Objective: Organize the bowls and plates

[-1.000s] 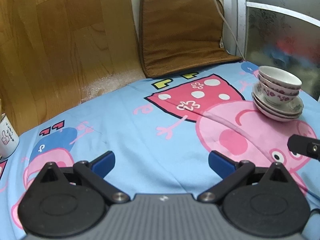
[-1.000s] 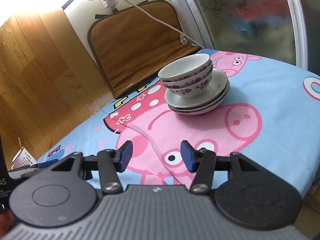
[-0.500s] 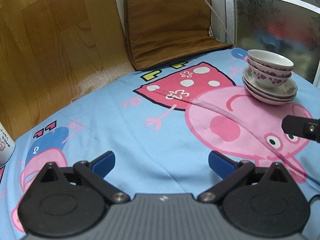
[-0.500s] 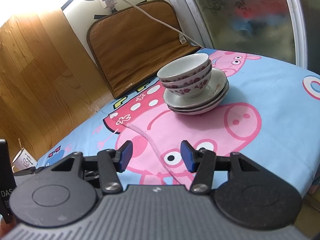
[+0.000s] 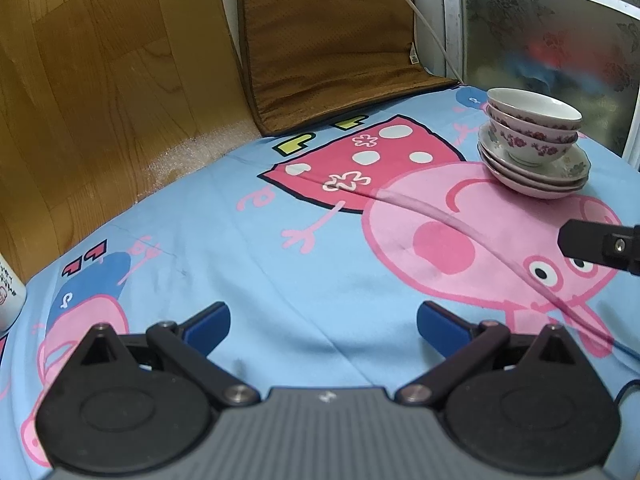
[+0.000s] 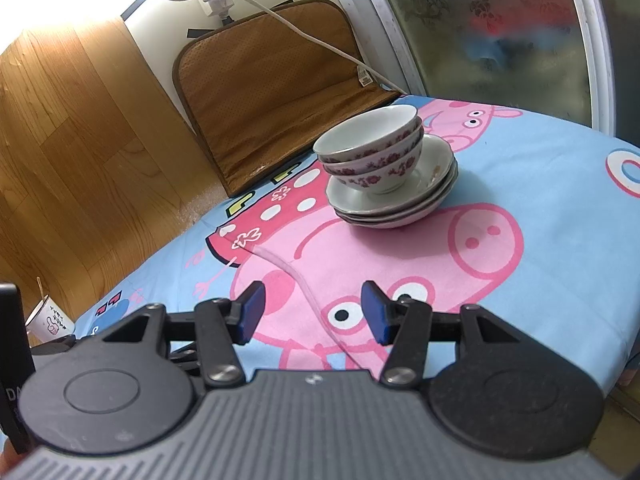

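**Bowls nested on stacked plates, both grippers empty**

On the far side of the cartoon-print cloth point(image 6: 540, 208), three floral bowls point(image 6: 372, 152) sit nested one inside another, upright, on a stack of shallow plates point(image 6: 432, 184). From the left wrist the same bowls point(image 5: 532, 128) and plates point(image 5: 560, 176) stand at the upper right, resting on the pink pig figure of the cloth point(image 5: 280, 280).

Nearer the camera, the right gripper point(image 6: 312, 312) hovers above the cloth short of the stack, its blue pads partly apart with nothing between them. The left gripper point(image 5: 323, 324) stands wider open, also empty, well apart from the dishes.

Behind the stack a brown cushion point(image 6: 280, 92) leans against the wall, with a white cable point(image 6: 320, 40) trailing across it. A paper cup point(image 6: 50, 320) stands at the cloth's left edge beside a wood-grain panel point(image 6: 80, 160).
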{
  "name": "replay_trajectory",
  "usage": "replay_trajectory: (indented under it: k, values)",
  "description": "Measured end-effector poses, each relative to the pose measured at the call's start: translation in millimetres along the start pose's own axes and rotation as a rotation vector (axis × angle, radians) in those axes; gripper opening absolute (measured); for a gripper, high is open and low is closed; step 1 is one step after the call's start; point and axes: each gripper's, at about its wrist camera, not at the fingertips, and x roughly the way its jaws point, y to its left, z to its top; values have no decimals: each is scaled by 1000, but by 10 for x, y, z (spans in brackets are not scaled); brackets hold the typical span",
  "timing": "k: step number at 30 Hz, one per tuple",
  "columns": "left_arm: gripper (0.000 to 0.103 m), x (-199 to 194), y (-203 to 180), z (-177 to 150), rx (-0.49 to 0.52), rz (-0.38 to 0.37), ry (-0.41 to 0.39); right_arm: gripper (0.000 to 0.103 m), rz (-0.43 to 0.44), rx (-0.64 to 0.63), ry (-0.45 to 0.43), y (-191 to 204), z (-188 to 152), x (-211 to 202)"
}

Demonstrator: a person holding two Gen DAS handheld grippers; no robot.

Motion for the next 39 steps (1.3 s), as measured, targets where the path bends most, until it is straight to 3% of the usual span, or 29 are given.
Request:
replay_trajectory:
  k: [39]
  values:
    - [103,6,-36,-11,16,1,3,56,0,11,9,-29,-29,32]
